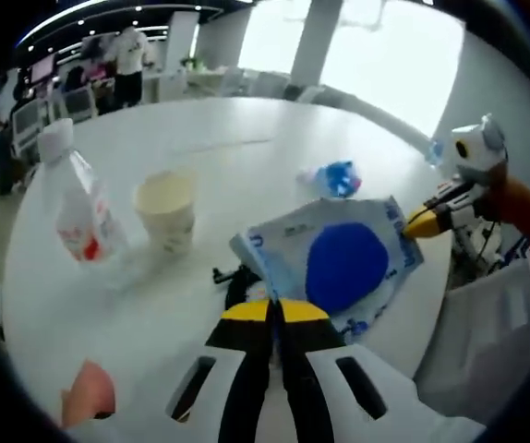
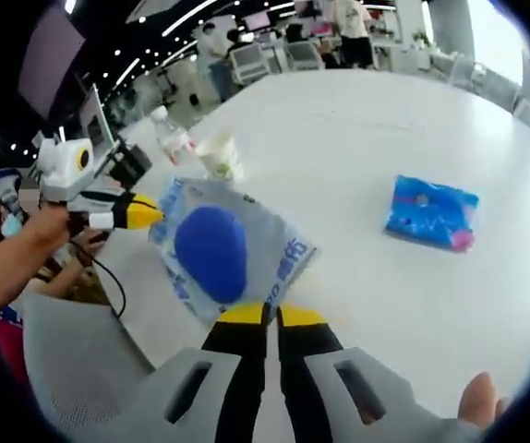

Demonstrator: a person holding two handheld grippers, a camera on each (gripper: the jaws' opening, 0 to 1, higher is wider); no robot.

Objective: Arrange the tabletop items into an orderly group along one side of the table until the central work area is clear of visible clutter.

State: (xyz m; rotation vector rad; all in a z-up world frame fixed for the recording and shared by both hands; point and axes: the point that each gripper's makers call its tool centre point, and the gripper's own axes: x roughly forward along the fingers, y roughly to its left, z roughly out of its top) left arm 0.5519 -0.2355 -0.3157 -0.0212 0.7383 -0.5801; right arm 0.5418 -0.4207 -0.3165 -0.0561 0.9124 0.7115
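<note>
While both grippers pinch the blue-and-white packet (image 1: 343,261) by opposite edges above the worktop (image 1: 246,129) | left gripper (image 1: 275,311) clenched, right gripper (image 2: 272,316) clenched | next: likely carry it beside cup (image 1: 167,210) and bottle (image 1: 78,203).

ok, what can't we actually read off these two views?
- Print on the pale pouch with the blue patch: too small, both views.
- Bottle label: blurred, left gripper view.
- Black item under the pouch: mostly covered.
- Cup contents: rim angle hides them.
- Blue packet: text unreadable.
</note>
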